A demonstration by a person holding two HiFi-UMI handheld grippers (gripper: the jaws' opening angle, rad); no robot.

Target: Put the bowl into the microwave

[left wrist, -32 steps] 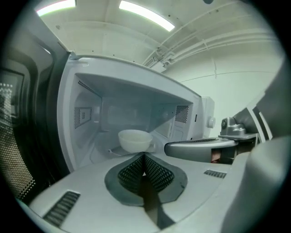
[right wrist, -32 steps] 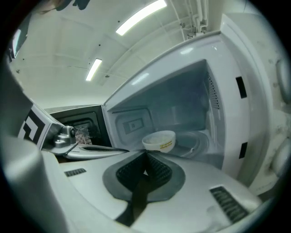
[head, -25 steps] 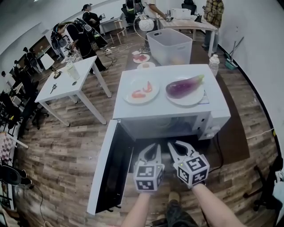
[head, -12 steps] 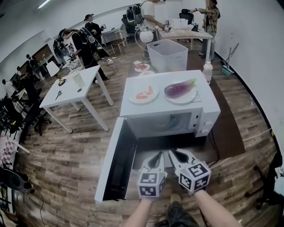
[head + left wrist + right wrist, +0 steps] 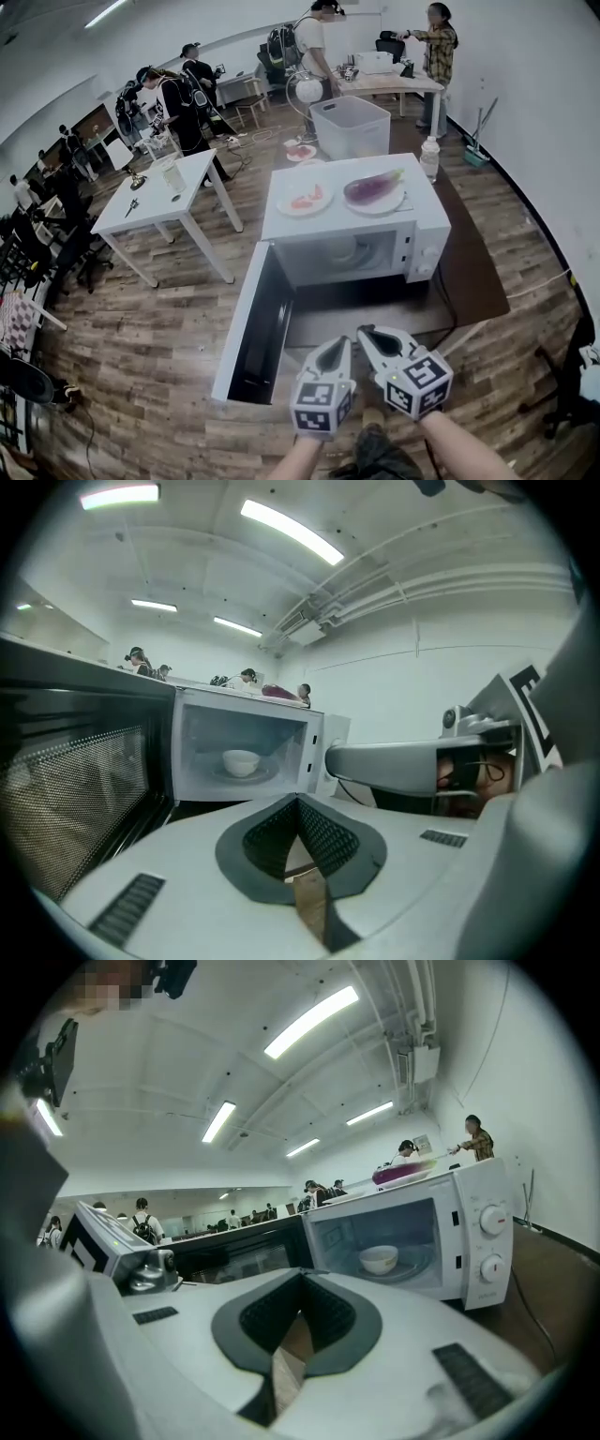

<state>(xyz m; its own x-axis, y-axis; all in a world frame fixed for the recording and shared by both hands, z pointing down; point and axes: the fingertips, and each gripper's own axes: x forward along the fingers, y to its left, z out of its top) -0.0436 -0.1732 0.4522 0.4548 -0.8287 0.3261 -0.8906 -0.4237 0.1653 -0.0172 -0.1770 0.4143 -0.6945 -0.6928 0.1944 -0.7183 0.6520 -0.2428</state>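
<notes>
A white bowl (image 5: 241, 761) sits on the glass turntable inside the white microwave (image 5: 427, 246); the right gripper view shows the bowl (image 5: 379, 1259) through the open front too. The microwave's door (image 5: 246, 323) hangs wide open to the left. My left gripper (image 5: 337, 346) and right gripper (image 5: 367, 334) are side by side in front of the microwave, well back from it. Both are shut with nothing between their pads, and neither touches the bowl.
On top of the microwave lie a plate with an aubergine (image 5: 372, 187) and a plate of red food (image 5: 306, 200). Behind it stands a clear plastic bin (image 5: 352, 126). A white table (image 5: 164, 192) is at the left. Several people stand at the back.
Both grippers have drawn back from the microwave toward me, and the head view has pulled away so the microwave looks smaller. The bowl has stayed inside.
</notes>
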